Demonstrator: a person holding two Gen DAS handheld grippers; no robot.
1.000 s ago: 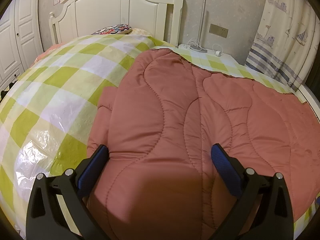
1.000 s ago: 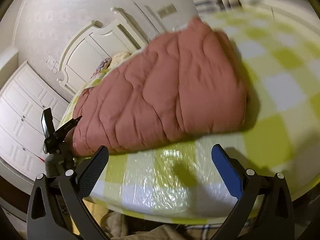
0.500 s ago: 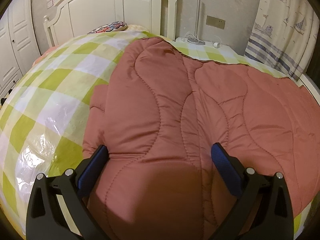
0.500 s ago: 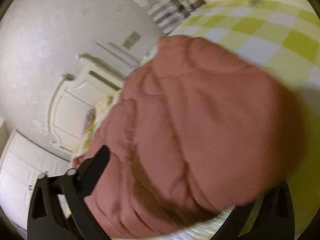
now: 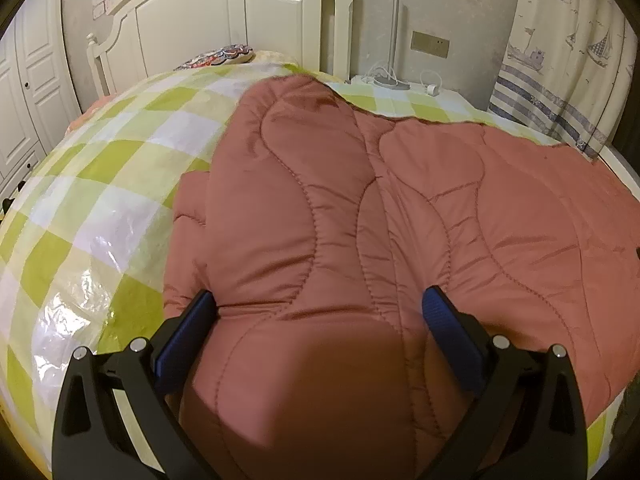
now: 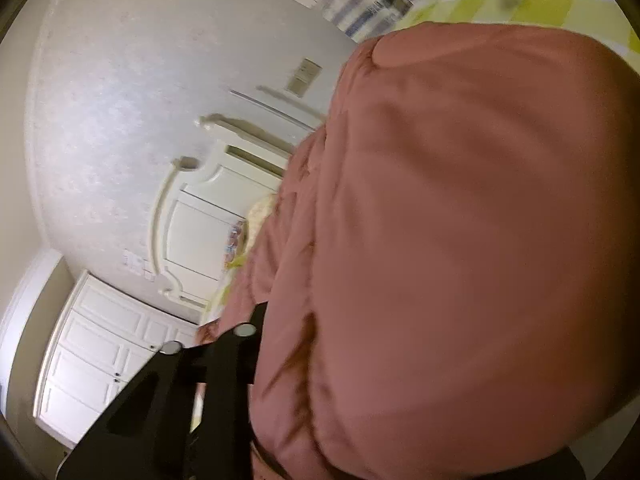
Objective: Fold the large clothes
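Note:
A large salmon-pink quilted garment (image 5: 360,208) lies spread over the bed. My left gripper (image 5: 318,300) points down onto its near edge. Its blue pads (image 5: 188,336) stand wide apart, astride a bulge of the fabric, and it is open. In the right wrist view the same garment (image 6: 460,220) fills most of the picture, bunched up close to the camera. My right gripper (image 6: 320,320) is closing on a thick fold of it. One black finger (image 6: 236,356) presses into the fabric and the other is hidden behind it.
The bed's green-and-white check cover (image 5: 100,200) lies under shiny plastic. A white headboard (image 5: 240,24) and a patterned pillow (image 5: 216,56) are at the far end. A bedside stand with a lamp pole (image 5: 394,32) and a curtain (image 5: 568,60) are at the right, white cupboards (image 6: 104,360) at the left.
My right gripper swung in from the bed's edge onto the garment and closed on a fold, rolling as it went. The left gripper stayed put and open.

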